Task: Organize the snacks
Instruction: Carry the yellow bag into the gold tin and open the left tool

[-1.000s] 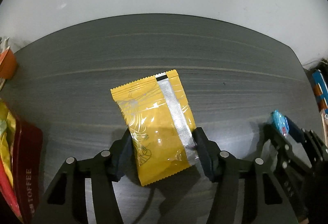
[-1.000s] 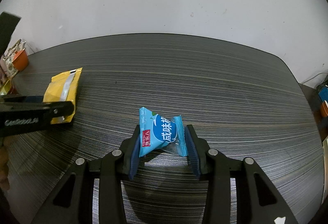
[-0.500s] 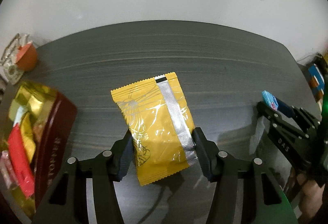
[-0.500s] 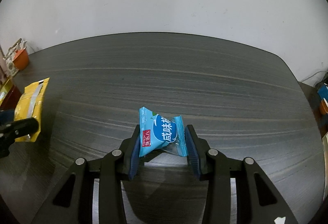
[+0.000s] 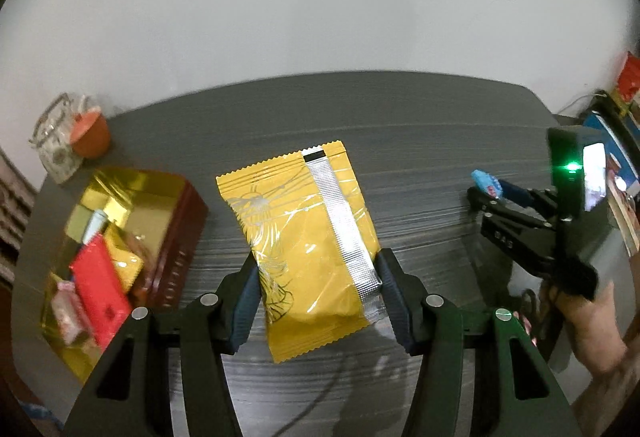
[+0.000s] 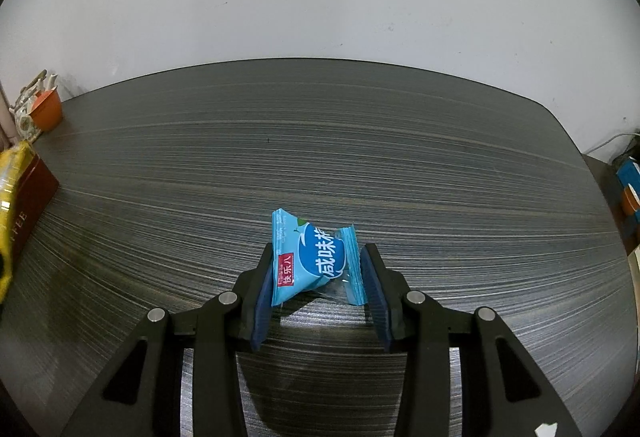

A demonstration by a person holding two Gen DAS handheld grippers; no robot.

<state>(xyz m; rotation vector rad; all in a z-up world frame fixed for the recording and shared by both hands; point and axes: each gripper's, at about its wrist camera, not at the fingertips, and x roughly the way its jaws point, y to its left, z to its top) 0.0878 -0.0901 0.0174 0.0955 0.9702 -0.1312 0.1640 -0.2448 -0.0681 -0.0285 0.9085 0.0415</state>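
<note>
The left tongs stay clenched on the yellow packet, pinching its lower half from both sides, and the packet hangs above the tabletop. What has changed is the view around it: a second ago only a sliver of the red box showed at the left edge, while now the whole box lies open just to the left of the packet, its gold lining and several wrapped snacks inside in plain sight. That suggests the left hand is carrying the packet toward the box, and dropping it in looks like the next step.

The right tongs are likewise clenched on the blue packet, held clear of the tabletop and well to the right of the box, whose red corner now shows at the left edge of the right view. This packet has barely shifted and probably waits its turn.
</note>
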